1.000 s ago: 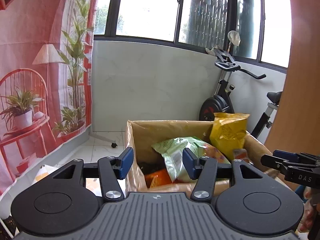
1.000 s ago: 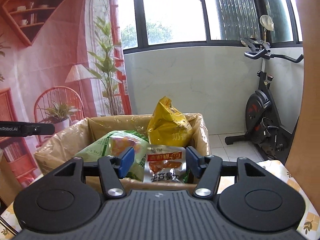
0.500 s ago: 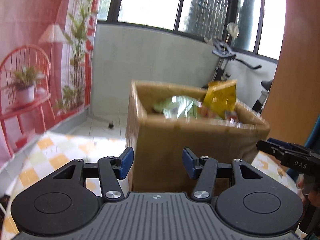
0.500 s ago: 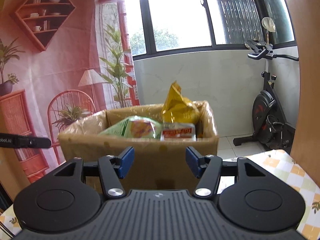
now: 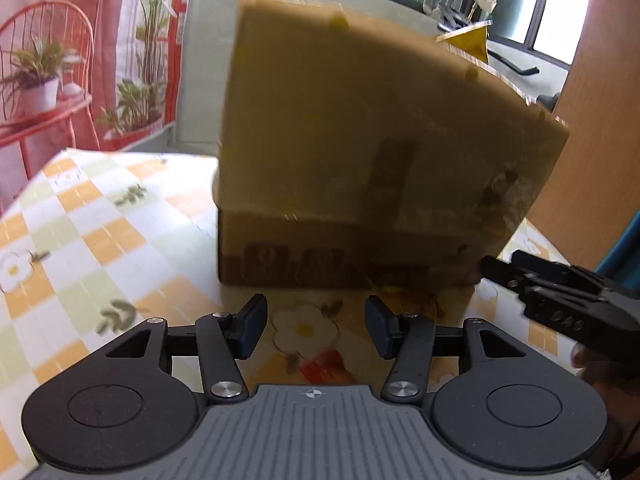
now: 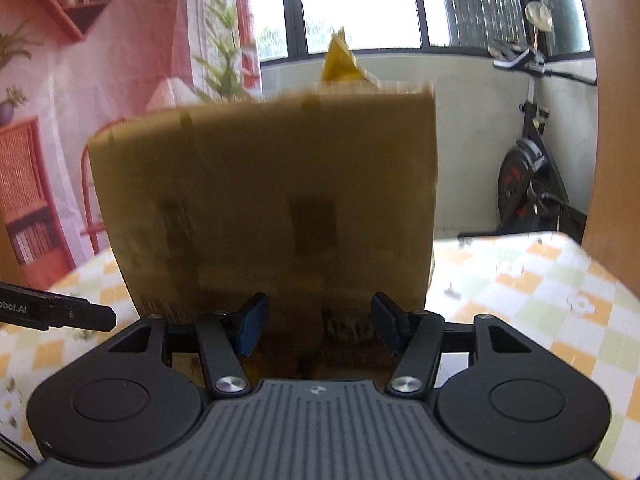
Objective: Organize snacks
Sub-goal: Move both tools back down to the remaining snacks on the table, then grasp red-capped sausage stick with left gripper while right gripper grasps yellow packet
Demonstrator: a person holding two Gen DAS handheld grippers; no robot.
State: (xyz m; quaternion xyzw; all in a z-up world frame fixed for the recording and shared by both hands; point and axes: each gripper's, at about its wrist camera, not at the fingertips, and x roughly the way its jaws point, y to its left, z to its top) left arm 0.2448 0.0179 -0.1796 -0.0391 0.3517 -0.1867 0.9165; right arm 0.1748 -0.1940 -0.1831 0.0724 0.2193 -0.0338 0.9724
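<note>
— Two claws, both low in front of the cardboard box (image 5: pixel 384 152): which step is this?

— Judging by the pose, the approach. The left claw (image 5: pixel 316 330) and right claw (image 6: pixel 316 326) are both released, nothing between their pads.

— Where are the snacks?

— Inside the box on the checked surface (image 5: pixel 100 220). Only a yellow snack bag (image 6: pixel 340 62) pokes above the rim at 12 o'clock.

— Next?

— Probably getting above the rim to reach a packet; from this low, the wall blocks them.

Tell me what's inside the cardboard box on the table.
Only the tip of a yellow snack bag pokes above the cardboard box. The box's near wall hides everything else inside.
</note>
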